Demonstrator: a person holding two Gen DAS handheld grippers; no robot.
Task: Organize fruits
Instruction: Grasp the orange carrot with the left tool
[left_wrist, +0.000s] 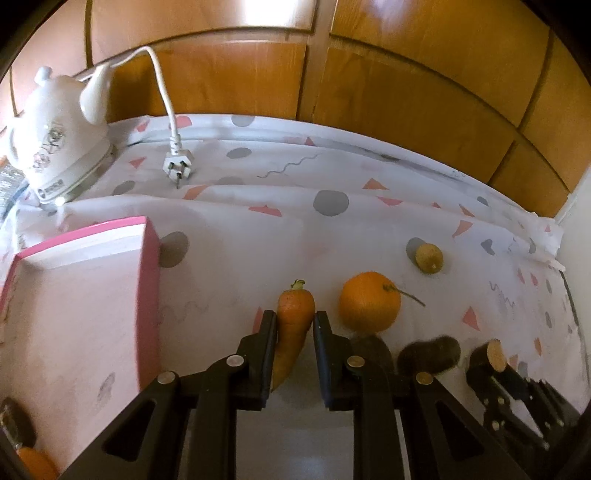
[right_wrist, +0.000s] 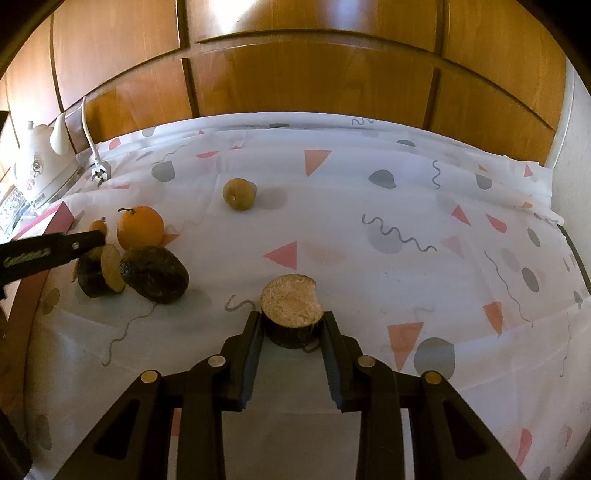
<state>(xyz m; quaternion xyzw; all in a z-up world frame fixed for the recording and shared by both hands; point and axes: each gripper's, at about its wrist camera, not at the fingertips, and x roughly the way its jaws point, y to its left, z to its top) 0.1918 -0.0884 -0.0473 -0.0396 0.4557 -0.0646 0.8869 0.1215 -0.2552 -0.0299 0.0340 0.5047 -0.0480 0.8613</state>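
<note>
My left gripper (left_wrist: 294, 317) is shut on an orange carrot (left_wrist: 293, 325), its stem end pointing away. Right of it on the patterned cloth lie an orange (left_wrist: 369, 301) and a small brownish-yellow fruit (left_wrist: 428, 257). In the right wrist view my right gripper (right_wrist: 292, 319) is shut on a dark-skinned cut fruit piece (right_wrist: 290, 308) with its pale cut face up. To its left lie two more dark cut pieces (right_wrist: 155, 275) (right_wrist: 101, 275), the orange (right_wrist: 140, 227) and the small fruit (right_wrist: 239, 192). The left gripper's fingers (right_wrist: 55, 249) show at the left edge.
A pink-edged box (left_wrist: 77, 306) stands at the left. A white electric kettle (left_wrist: 59, 136) with its unplugged cord and plug (left_wrist: 178, 166) sits at the back left. Wooden panels (left_wrist: 332, 74) close off the back. The cloth (right_wrist: 406, 206) lies wrinkled over the table.
</note>
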